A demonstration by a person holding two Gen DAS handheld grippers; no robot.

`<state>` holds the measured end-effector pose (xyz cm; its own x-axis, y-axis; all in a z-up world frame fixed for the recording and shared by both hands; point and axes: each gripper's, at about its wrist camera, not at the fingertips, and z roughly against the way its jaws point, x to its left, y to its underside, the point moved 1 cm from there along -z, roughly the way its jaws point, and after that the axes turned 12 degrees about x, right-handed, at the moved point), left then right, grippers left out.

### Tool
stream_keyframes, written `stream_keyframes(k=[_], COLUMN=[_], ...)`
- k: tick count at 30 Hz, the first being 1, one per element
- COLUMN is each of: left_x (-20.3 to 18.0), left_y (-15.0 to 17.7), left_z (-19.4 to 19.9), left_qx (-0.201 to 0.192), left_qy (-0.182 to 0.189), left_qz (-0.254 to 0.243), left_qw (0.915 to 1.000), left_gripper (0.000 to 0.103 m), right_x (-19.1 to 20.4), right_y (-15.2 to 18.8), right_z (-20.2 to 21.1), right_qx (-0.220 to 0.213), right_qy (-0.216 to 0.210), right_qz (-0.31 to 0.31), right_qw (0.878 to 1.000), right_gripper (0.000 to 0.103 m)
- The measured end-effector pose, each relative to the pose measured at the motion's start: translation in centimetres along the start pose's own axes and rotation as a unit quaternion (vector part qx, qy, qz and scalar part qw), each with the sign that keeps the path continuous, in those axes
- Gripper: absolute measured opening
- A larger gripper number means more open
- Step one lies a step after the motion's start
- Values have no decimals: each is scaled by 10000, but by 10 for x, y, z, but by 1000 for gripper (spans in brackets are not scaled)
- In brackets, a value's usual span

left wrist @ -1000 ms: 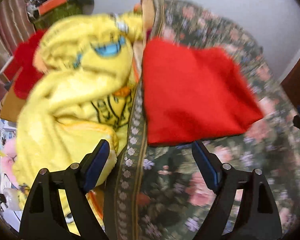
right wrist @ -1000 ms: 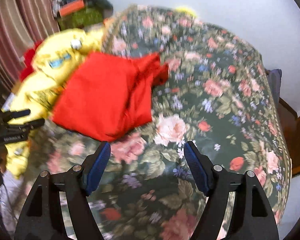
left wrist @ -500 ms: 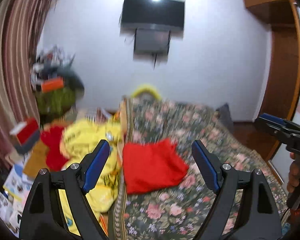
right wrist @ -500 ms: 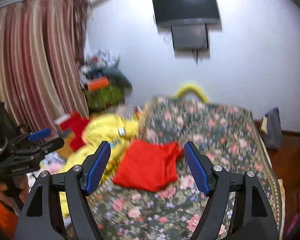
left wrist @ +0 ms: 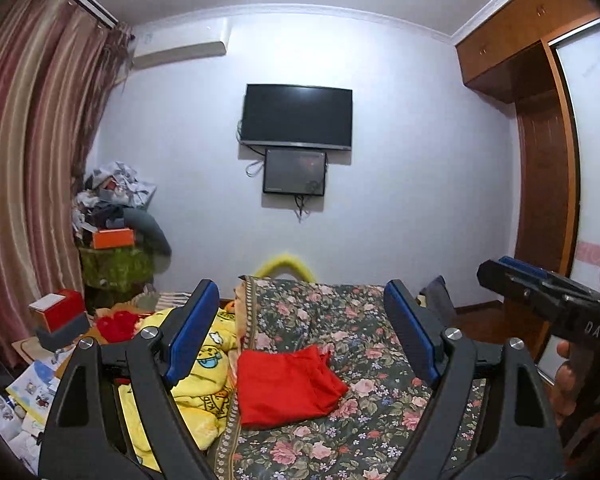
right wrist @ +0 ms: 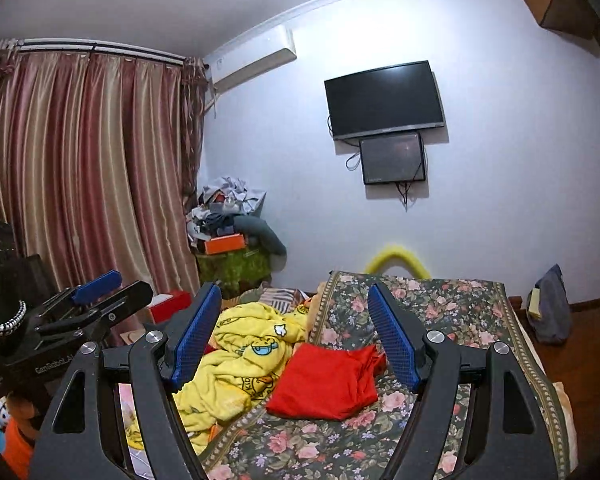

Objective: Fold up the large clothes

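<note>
Presently the red garment (left wrist: 288,386) lies folded into a compact block on the floral bedspread (left wrist: 380,420), beside the yellow blanket (right wrist: 236,364), apparently set down as finished. Left gripper (left wrist: 300,336) and right gripper (right wrist: 296,336) hover well above, both spread wide and holding nothing.

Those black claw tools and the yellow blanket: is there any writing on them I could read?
"DAS": white letters on the black right claw, rest cut off.
"GenRobot.AI", roughly: small white print on the black left claw.
Yellow cartoon-print blanket: dark lettering, too crumpled to read.
</note>
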<state>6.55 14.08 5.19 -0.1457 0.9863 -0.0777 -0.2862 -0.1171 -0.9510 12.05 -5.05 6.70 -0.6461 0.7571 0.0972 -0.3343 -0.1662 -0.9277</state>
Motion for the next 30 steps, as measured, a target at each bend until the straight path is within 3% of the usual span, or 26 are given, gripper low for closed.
stream_keyframes(k=[5, 7, 11, 30], left_x=[-5, -6, -8, -7], left_y=[8, 9, 12, 20], left_z=[8, 10, 11, -1], left_qx=[-12, -27, -46, 68], left_qy=[-174, -248, -307, -314], left_qz=[-41, -45, -72, -50], left_qw=[9998, 9997, 9995, 9995], left_gripper=[89, 97, 98, 102], right_x=[6, 7, 8, 1], right_y=[3, 2, 6, 12], right_z=[0, 1, 3, 12], right_qx=[12, 9, 1, 129], right_qy=[140, 209, 362, 596], right_qz=[84, 91, 76, -52], right_qw=[9999, 9997, 9993, 9981], right_gripper=[84, 87, 103, 103])
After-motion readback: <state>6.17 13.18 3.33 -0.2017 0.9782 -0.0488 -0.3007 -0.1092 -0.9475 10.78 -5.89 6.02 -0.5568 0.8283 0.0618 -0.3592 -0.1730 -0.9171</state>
